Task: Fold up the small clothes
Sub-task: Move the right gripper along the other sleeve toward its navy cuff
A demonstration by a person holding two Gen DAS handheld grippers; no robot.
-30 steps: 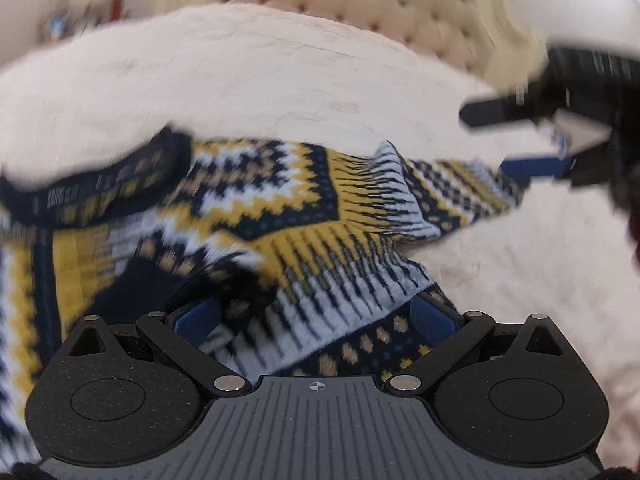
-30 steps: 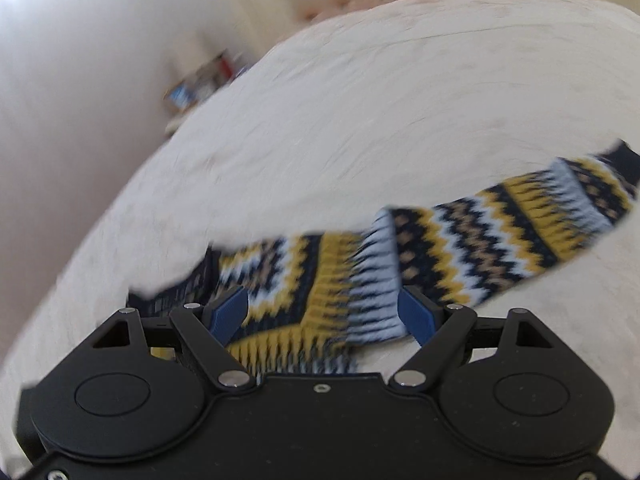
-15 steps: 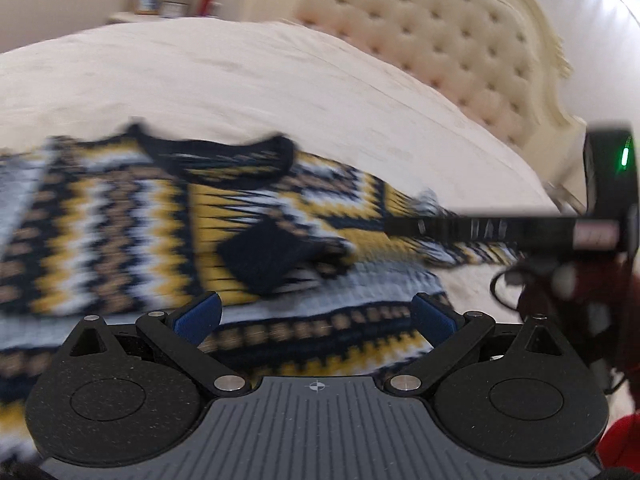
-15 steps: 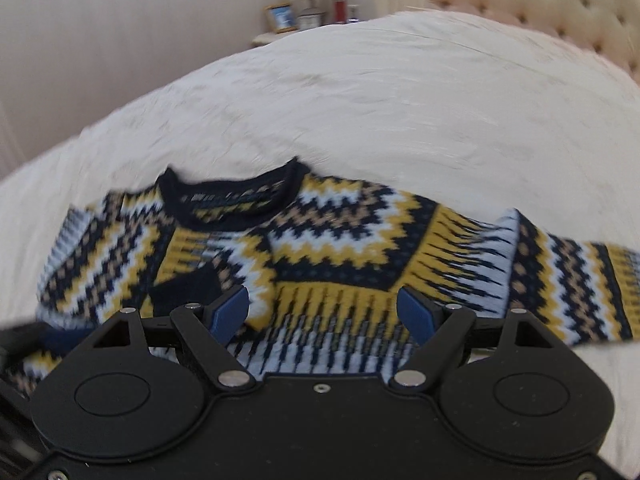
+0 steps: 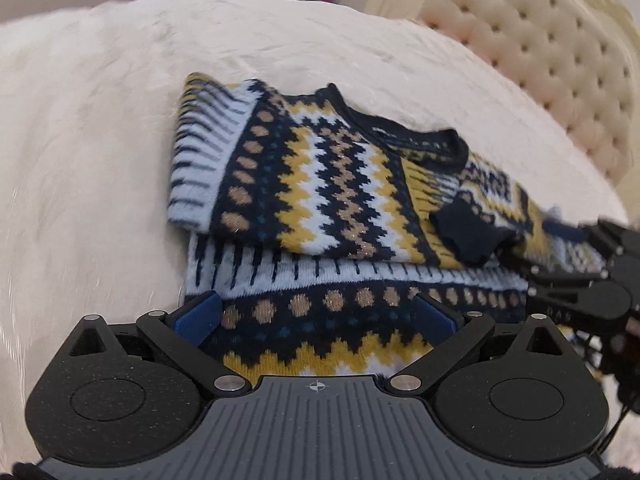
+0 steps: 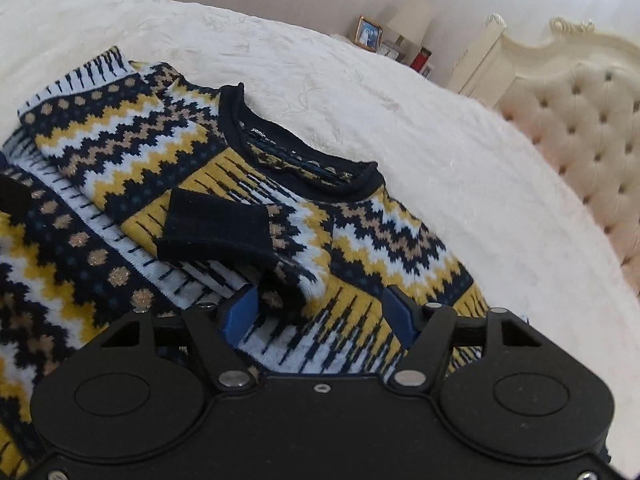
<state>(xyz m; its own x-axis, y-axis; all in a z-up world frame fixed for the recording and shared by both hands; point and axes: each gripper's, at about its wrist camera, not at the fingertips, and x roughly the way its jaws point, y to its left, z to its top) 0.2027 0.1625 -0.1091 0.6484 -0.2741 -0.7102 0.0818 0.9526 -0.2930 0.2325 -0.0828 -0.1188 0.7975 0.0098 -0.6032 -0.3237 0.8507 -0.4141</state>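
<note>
A small knitted sweater (image 5: 320, 200) with navy, yellow, white and tan zigzag bands lies flat on the white bed; it also shows in the right wrist view (image 6: 168, 152). One sleeve is folded across the chest, its navy cuff (image 6: 216, 228) lying below the neckline (image 6: 296, 160). My left gripper (image 5: 316, 316) is open, low over the sweater's lower body. My right gripper (image 6: 320, 316) is open over the sweater's right side, just past the cuff. The right gripper's body (image 5: 592, 288) shows at the right edge of the left wrist view.
The white bedspread (image 5: 100, 140) surrounds the sweater. A cream tufted headboard (image 6: 580, 128) stands at the right. A bedside table with a picture frame (image 6: 368, 36) and small items sits behind the bed.
Both grippers have swung round toward the headboard end of the sweater. The sleeve now lies folded over the chest. Both grippers have stayed open.
</note>
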